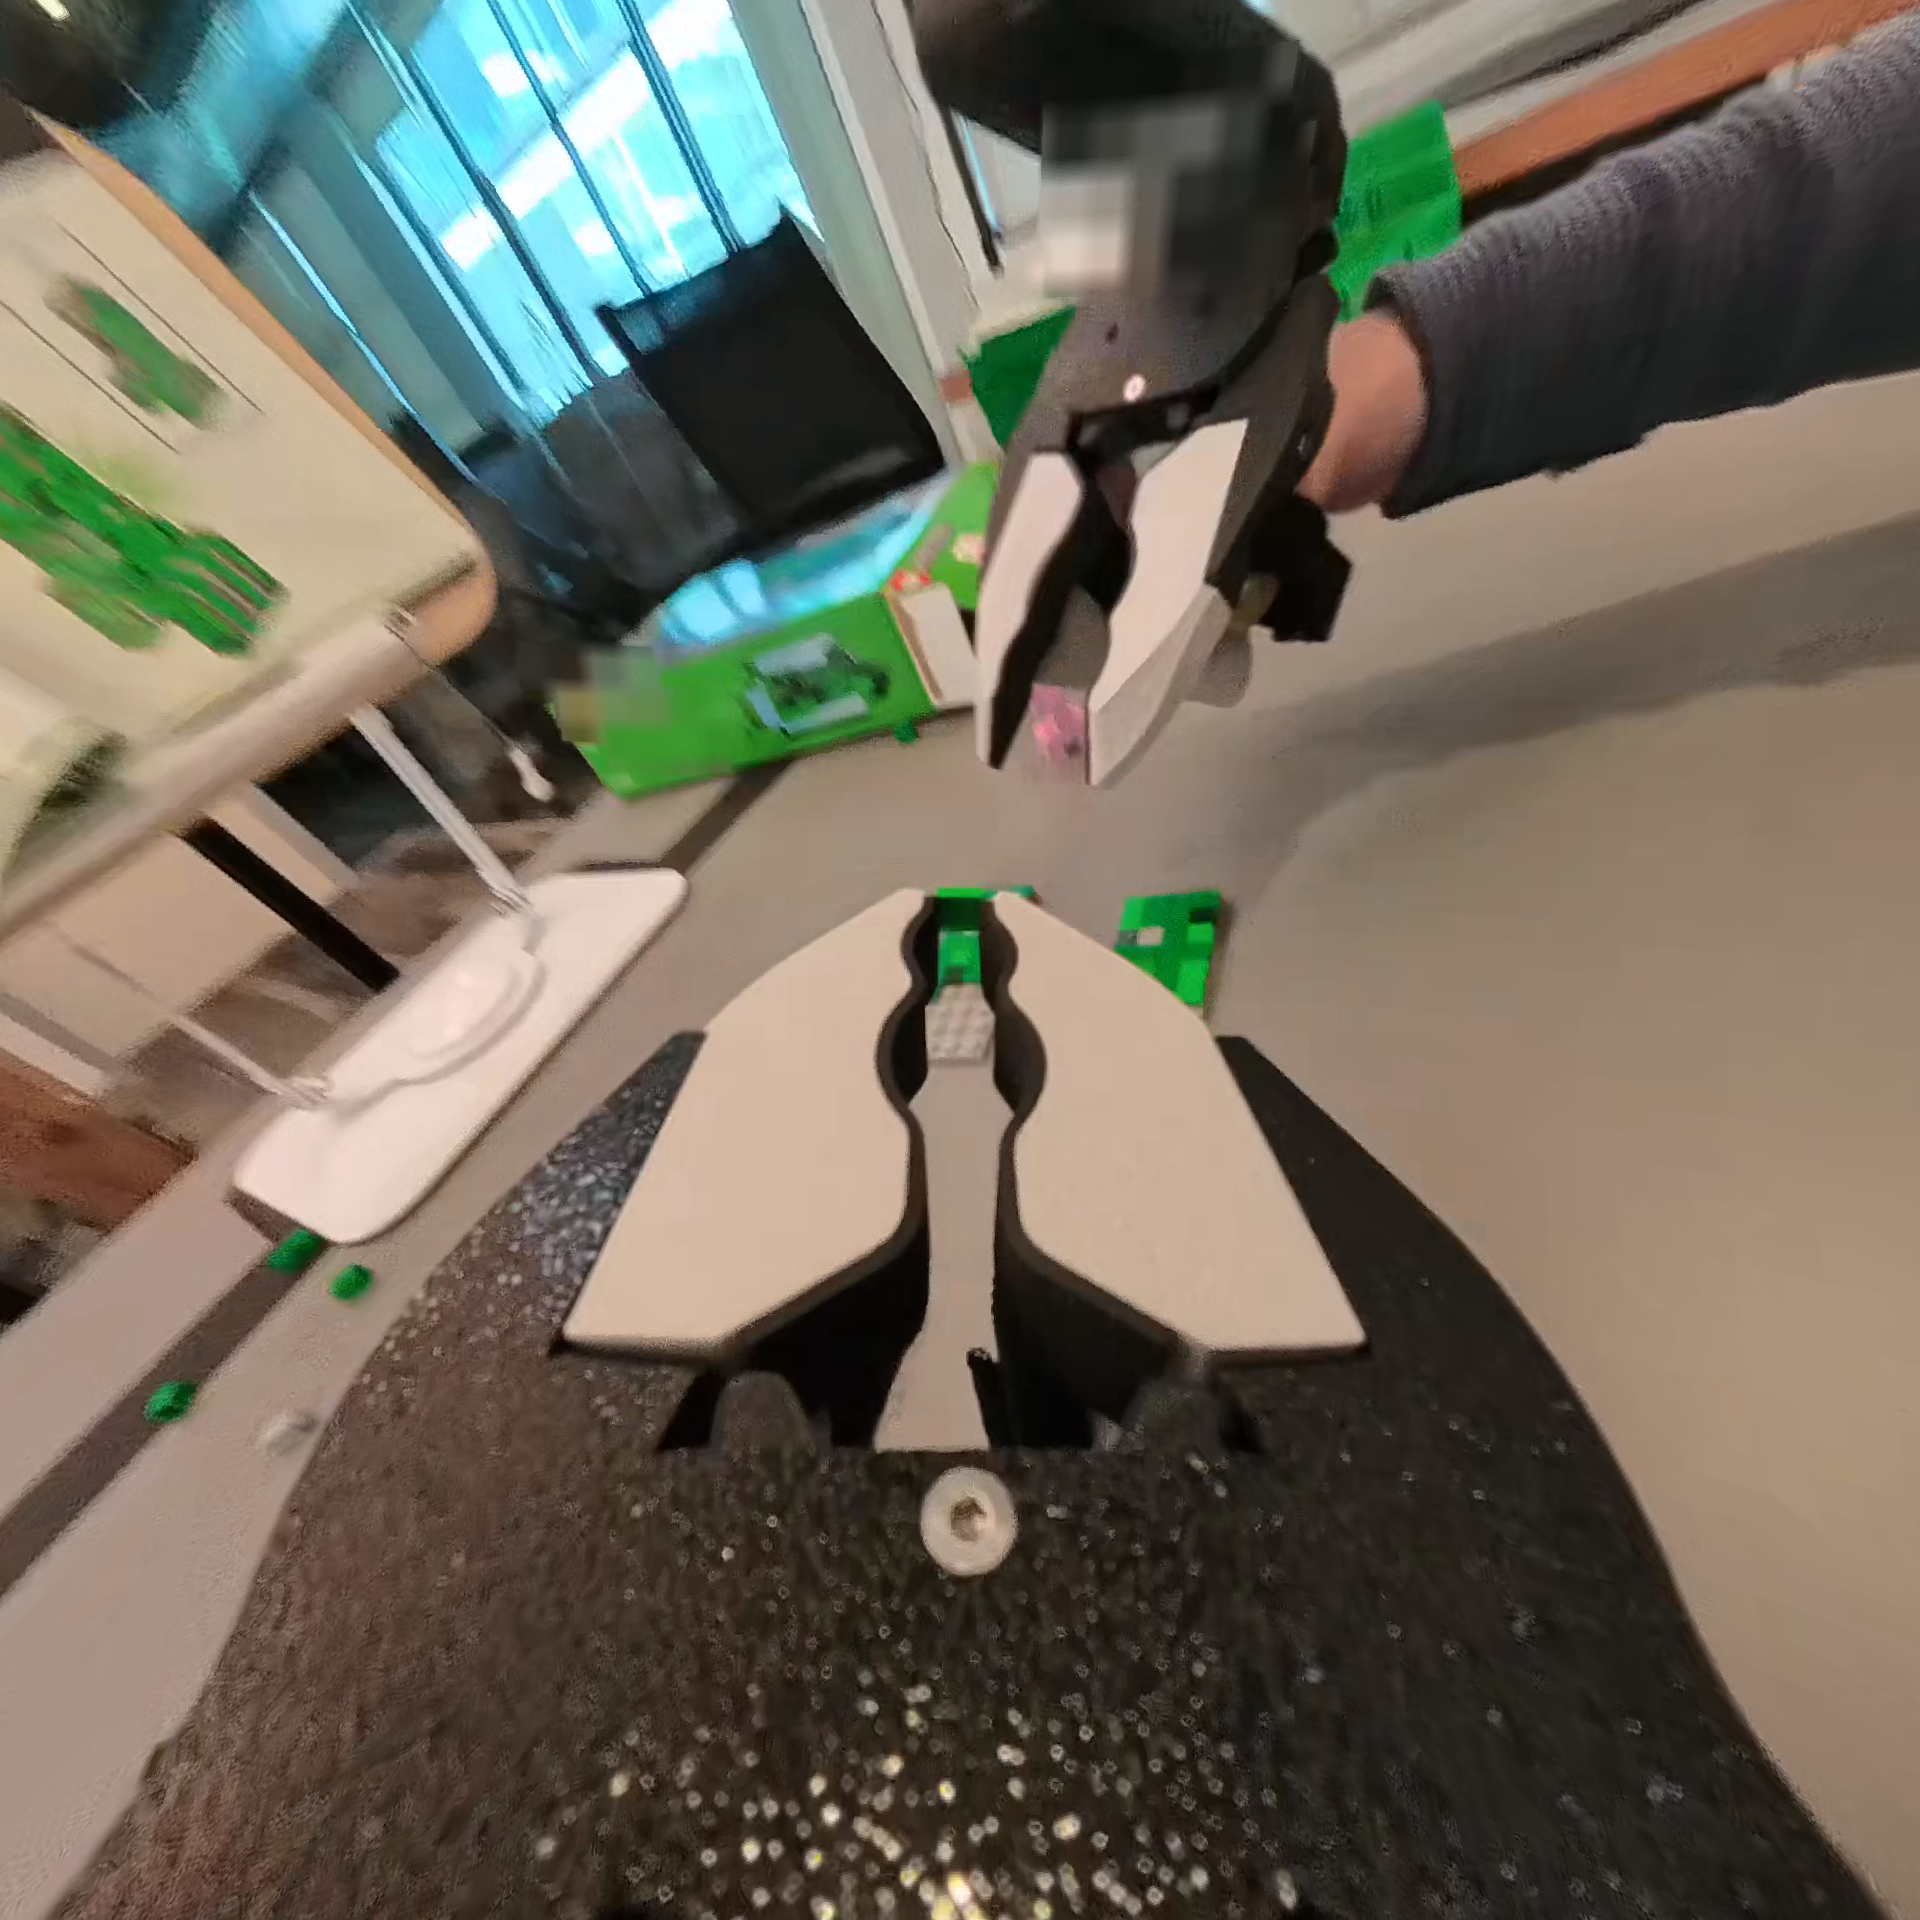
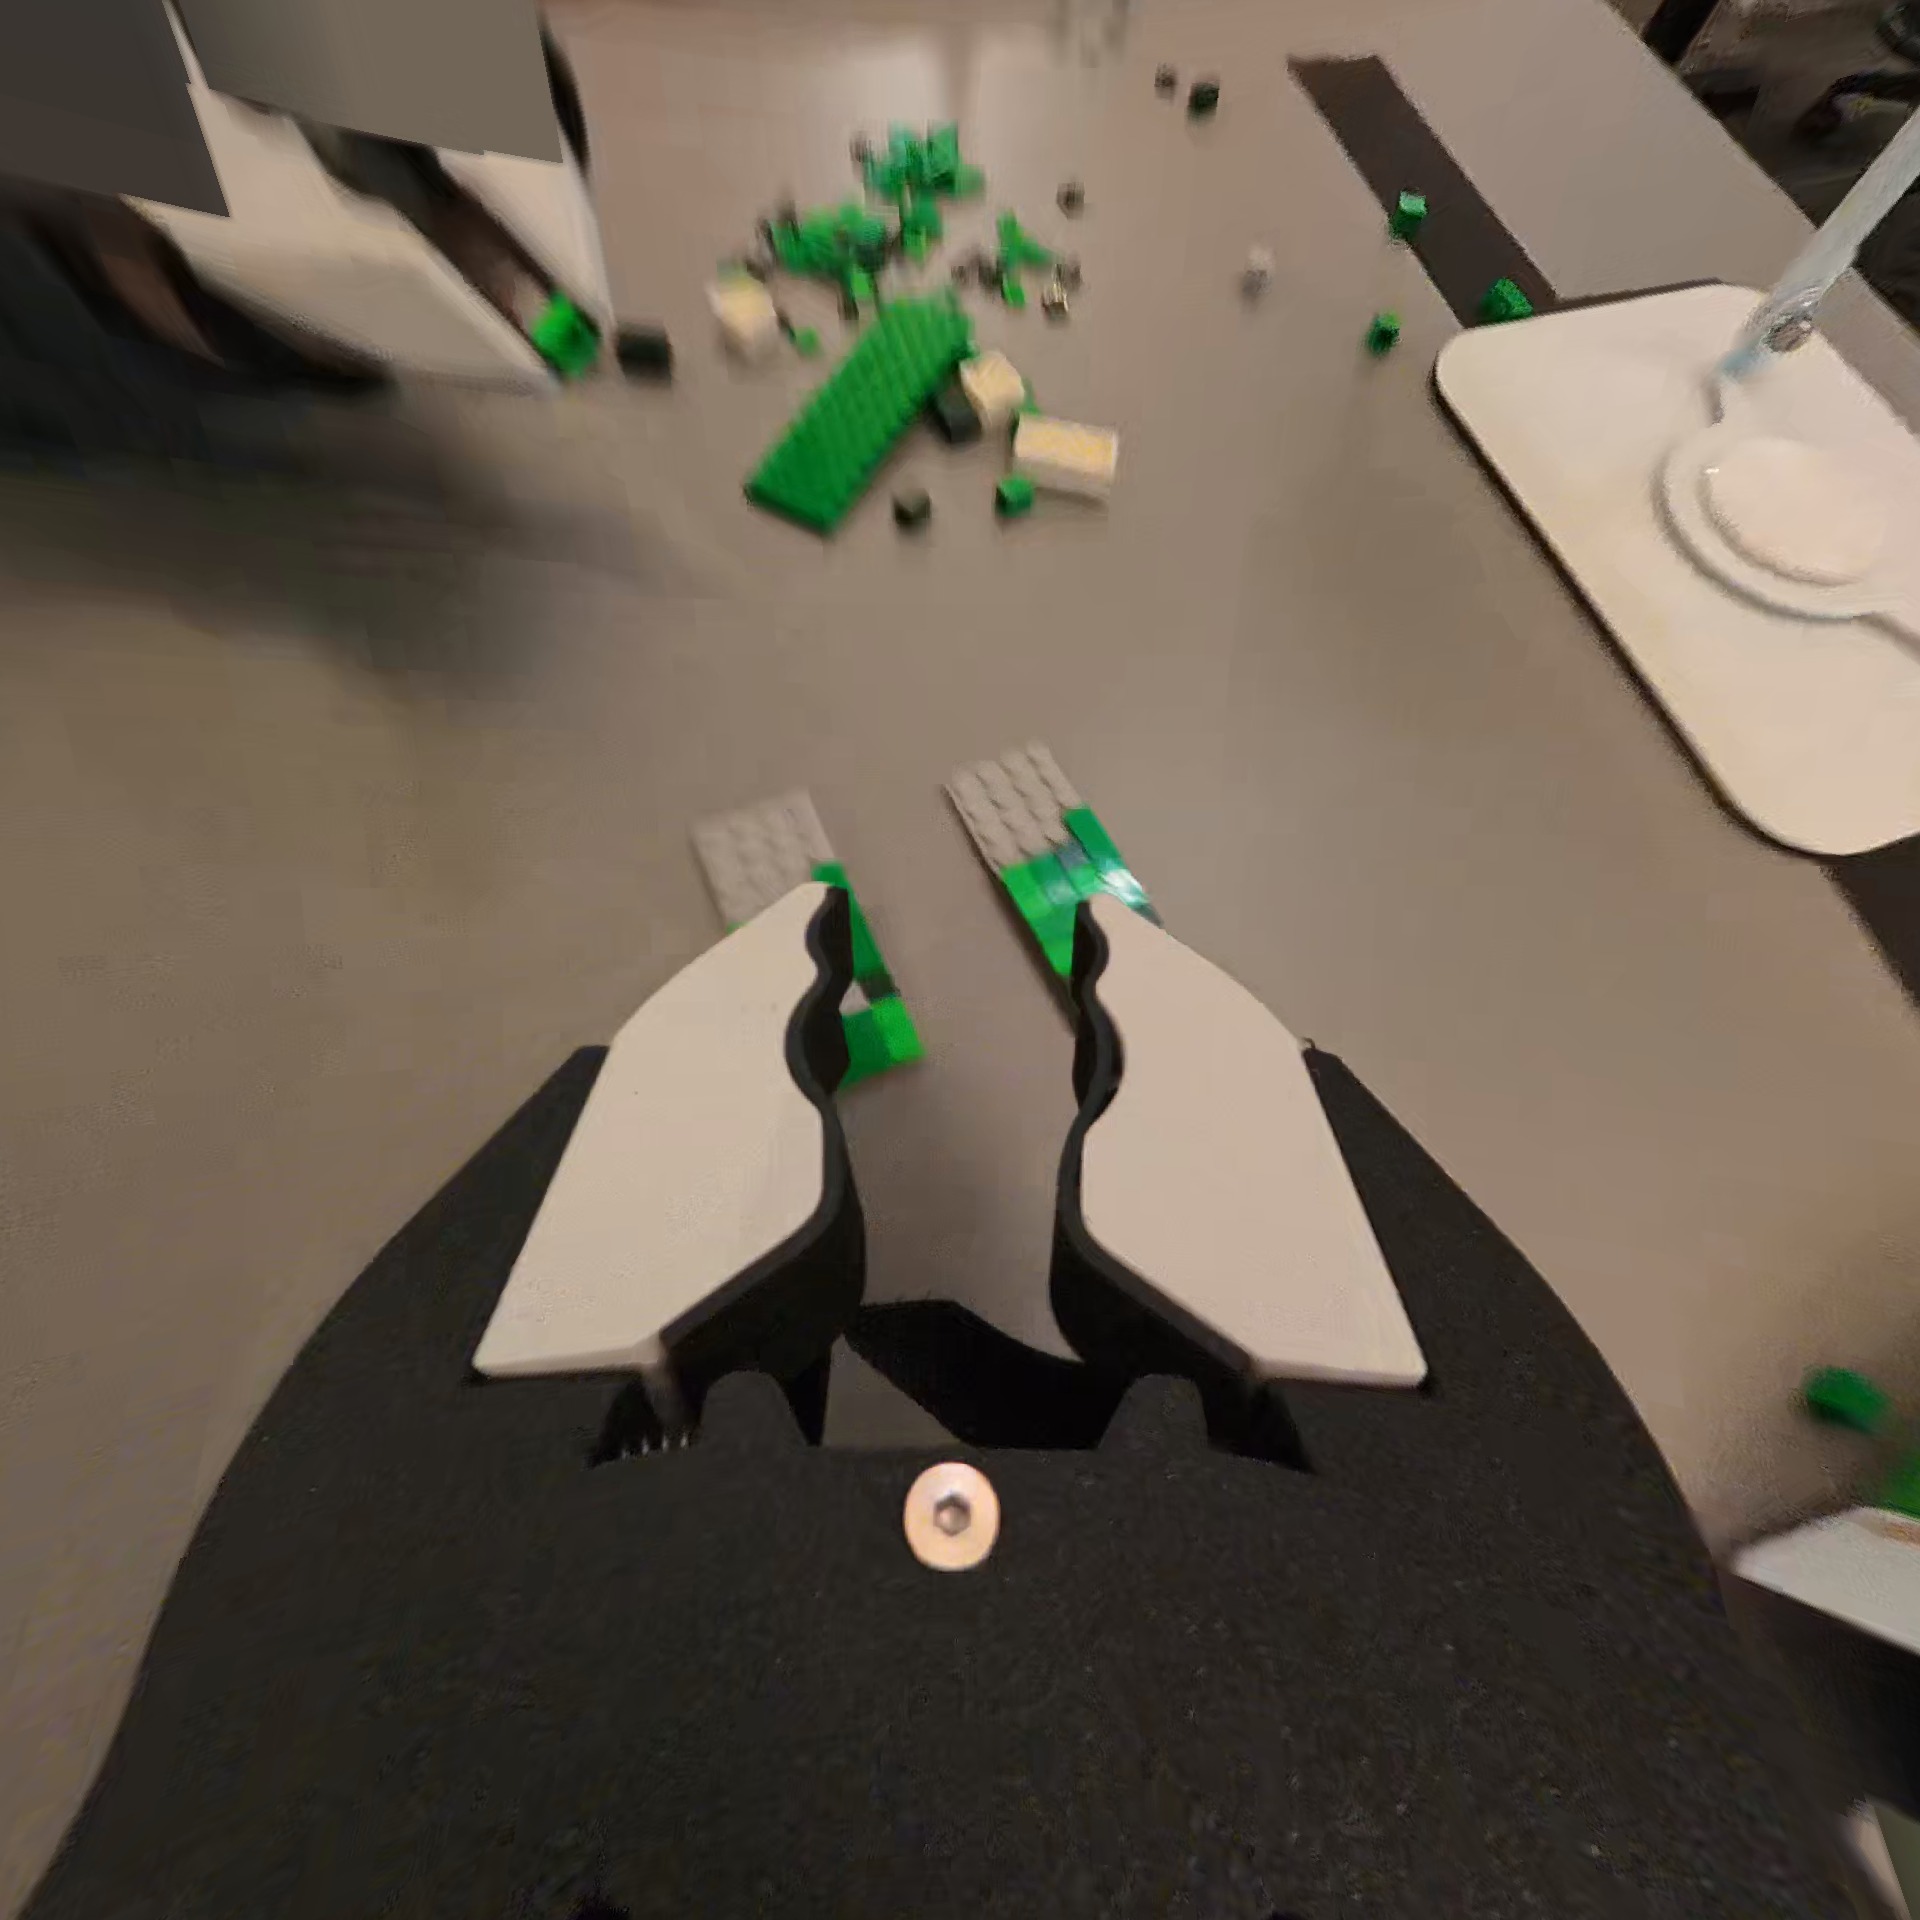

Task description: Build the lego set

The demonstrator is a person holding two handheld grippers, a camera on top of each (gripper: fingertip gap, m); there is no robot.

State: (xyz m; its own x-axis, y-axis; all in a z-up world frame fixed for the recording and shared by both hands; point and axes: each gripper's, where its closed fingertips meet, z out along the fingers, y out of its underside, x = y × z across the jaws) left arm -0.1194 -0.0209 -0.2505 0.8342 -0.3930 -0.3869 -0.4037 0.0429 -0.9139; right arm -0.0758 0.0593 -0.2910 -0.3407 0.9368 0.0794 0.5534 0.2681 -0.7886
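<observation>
My left gripper (image 1: 966, 904) hovers low over the grey table (image 1: 1455, 1039), its fingers almost together on a small green brick (image 1: 956, 951) at the tips. Through the gap below lies a grey studded plate with green tiles (image 1: 961, 1023); a second green-tiled plate (image 1: 1169, 945) lies to its right. My right gripper (image 2: 954, 904) is open over both plates, one (image 2: 764, 842) by its left finger and one (image 2: 1013, 810) by its right; only bare table shows between its fingers. In the left wrist view the right gripper (image 1: 1049, 764) hangs point-down above the plates, with a pinkish blur between its tips.
A white stand base (image 2: 1662, 520) sits at the right, also in the left wrist view (image 1: 447, 1039). A long green plate (image 2: 862, 416) and several loose bricks lie farther off. A green box (image 1: 769, 686) stands at the back. A sleeved arm (image 1: 1662, 260) holds the right gripper.
</observation>
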